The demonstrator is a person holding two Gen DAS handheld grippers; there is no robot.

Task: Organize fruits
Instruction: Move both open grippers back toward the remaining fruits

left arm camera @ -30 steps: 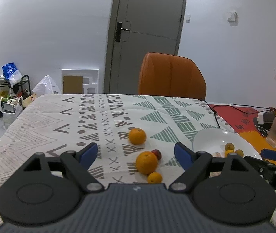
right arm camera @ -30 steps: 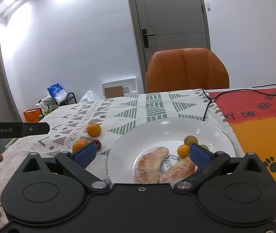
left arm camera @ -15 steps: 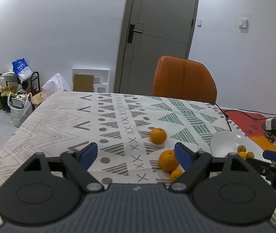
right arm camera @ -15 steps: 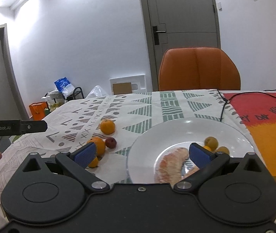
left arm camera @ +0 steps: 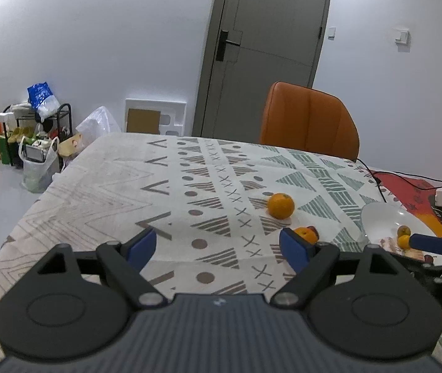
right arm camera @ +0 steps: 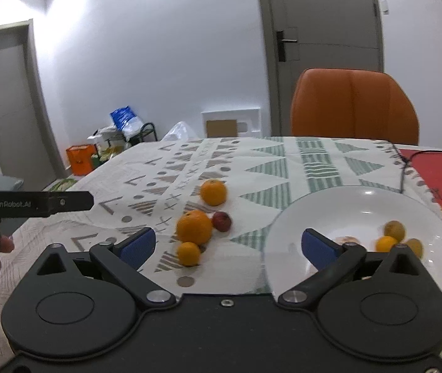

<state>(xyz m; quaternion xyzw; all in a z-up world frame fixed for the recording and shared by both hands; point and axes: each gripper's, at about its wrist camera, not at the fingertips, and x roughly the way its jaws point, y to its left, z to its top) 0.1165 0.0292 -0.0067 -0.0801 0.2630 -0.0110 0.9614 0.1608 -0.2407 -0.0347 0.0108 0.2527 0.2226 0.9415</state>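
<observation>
Patterned tablecloth (left arm camera: 103, 192), orange chair (left arm camera: 309, 121), grey door (left arm camera: 267, 49)

Swinging leftward and pulling back: left gripper (left arm camera: 218, 245), its view now taking in more bare tablecloth (left arm camera: 103, 192), with the far orange (left arm camera: 280, 206) drifting right and the nearer orange (left arm camera: 305, 235) slipping behind the right finger. Turning left likewise: right gripper (right arm camera: 227, 245), leaving the white plate (right arm camera: 339, 208) off to the right and bringing the three oranges and the red fruit (right arm camera: 221, 221) between its spread fingers.
</observation>
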